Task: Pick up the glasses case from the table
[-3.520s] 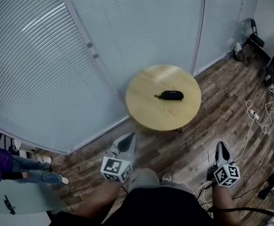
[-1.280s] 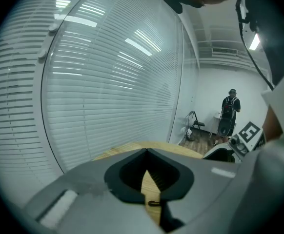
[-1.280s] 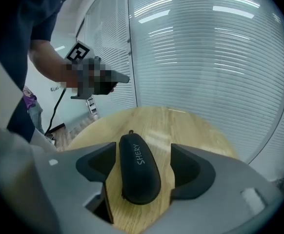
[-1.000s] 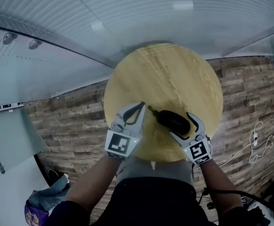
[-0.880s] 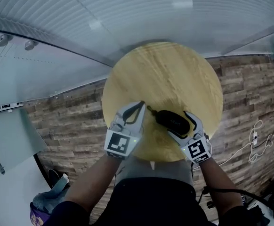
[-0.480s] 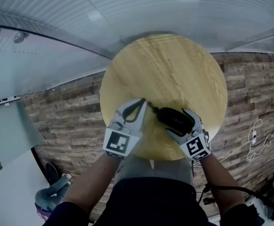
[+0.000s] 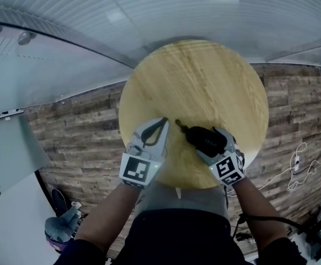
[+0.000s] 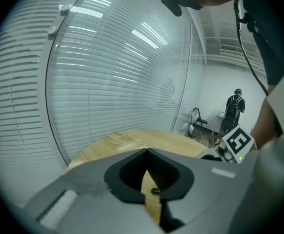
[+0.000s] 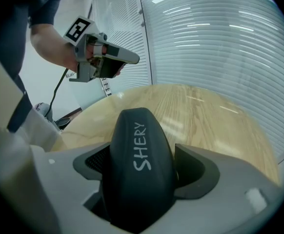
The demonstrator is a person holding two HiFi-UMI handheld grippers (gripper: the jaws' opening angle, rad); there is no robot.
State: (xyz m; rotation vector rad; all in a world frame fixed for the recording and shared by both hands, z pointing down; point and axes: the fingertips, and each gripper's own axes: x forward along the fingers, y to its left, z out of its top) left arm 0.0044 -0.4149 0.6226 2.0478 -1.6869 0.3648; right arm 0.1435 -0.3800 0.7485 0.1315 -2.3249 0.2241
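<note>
The black glasses case (image 7: 202,136) lies across the near part of the round wooden table (image 7: 199,76), with a short zip pull sticking out at its left end. My right gripper (image 7: 211,142) is shut on it from the near side. In the right gripper view the case (image 9: 137,179), printed "SHERY", fills the space between the two jaws of that gripper (image 9: 143,147) above the table top (image 9: 205,116). I cannot tell whether it is off the surface. My left gripper (image 7: 163,120) hovers just left of the case, shut and holding nothing; its tips (image 8: 146,151) meet over the table (image 8: 132,138).
A glass wall with white blinds (image 7: 166,10) curves behind the table. Wood-plank floor (image 7: 298,104) surrounds it, with cables (image 7: 301,162) at the right. A white panel (image 7: 6,159) stands at the left. A person (image 8: 234,108) stands far off in the room.
I have come from across the room up to the table. Within the last second the right gripper slid further along the case and closed on it; the left gripper stayed beside it.
</note>
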